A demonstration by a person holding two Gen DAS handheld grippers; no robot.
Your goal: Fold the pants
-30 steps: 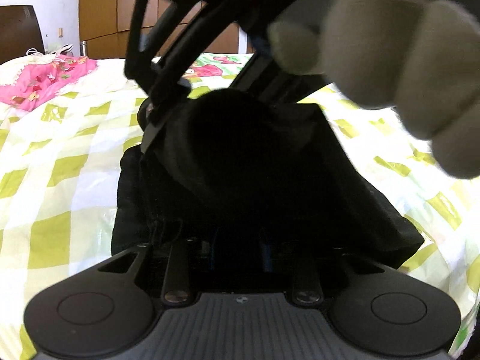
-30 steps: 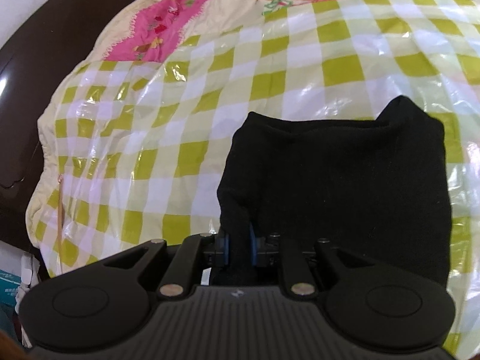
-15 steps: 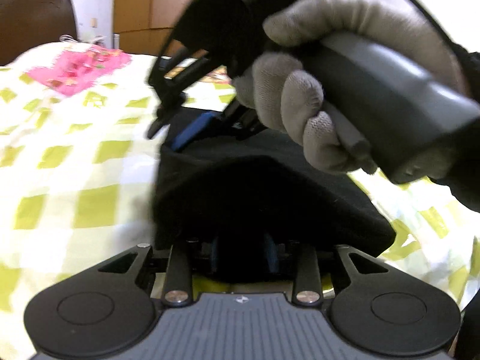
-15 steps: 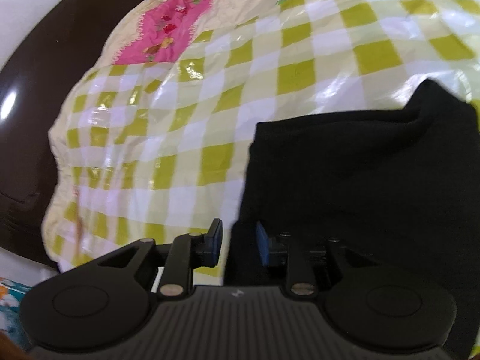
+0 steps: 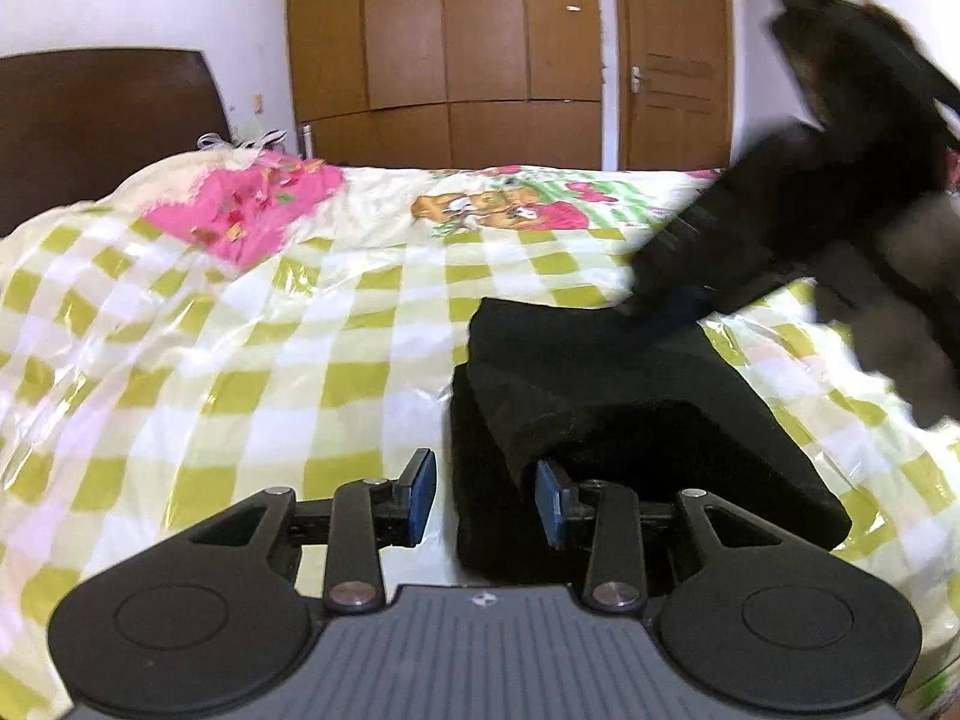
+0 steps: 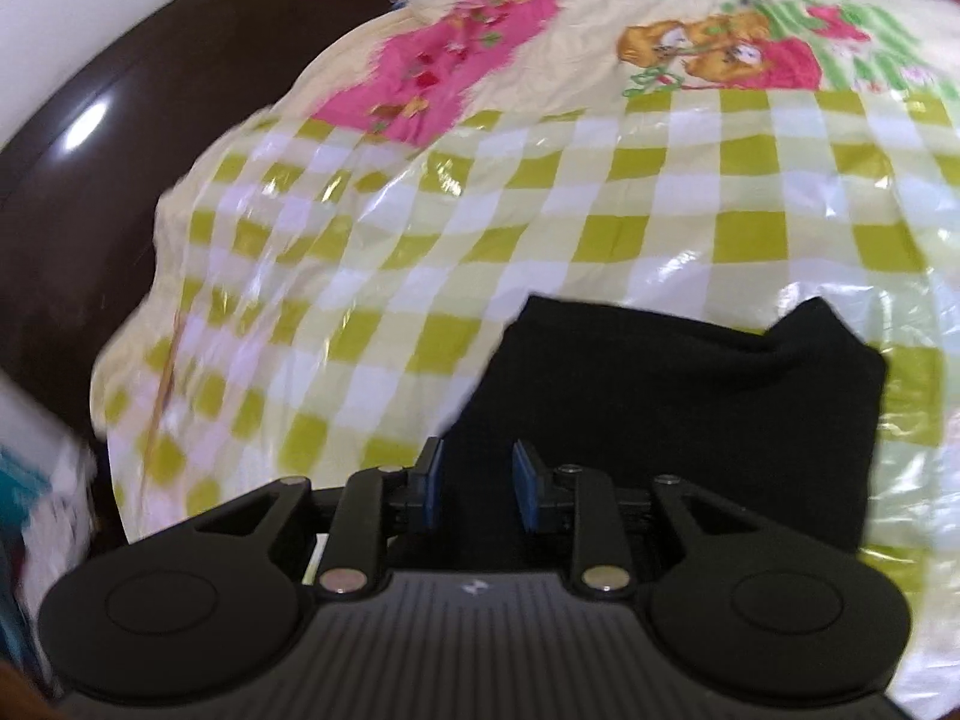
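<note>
Pants [image 5: 630,408] lie as a compact black folded stack on the bed [image 5: 240,360], directly ahead of both claws and close under them.

Left claw [image 5: 483,501]: jaws part-open and have just been opening. In the left wrist view the stack's near-left corner sits between the blue pads, hard against the right pad, with a clear gap at the left pad. No pinch on the cloth. Stack lies ahead and to the right of this claw.

Right claw [image 6: 477,489]: jaws narrow but parted. Black cloth fills the gap in the right wrist view, yet the pads stand off it on both sides; I read this as released, not gripping. Stack lies ahead and to the right here too. In the left view this claw shows, blurred, at the stack's far right corner, a gloved hand [image 5: 900,324] behind it.

Key relation: the stack's long axis runs away from the left claw, toward the far side of the bed. Left claw is at the near end, right claw at the far end; neither looks clearly nearer. Judgement: fold looks essentially complete. The top layer sits slightly askew over the lower one at the near-left corner, so any coming move is probably a squaring-up there, which falls to the left claw.

Beyond: pink patch and cartoon print on the bedcover, headboard [image 5: 102,120], wardrobe [image 5: 444,42], door [image 5: 672,54].

Writing: a small emblem on each claw body, unreadable. No brand or label visible on the pants.
</note>
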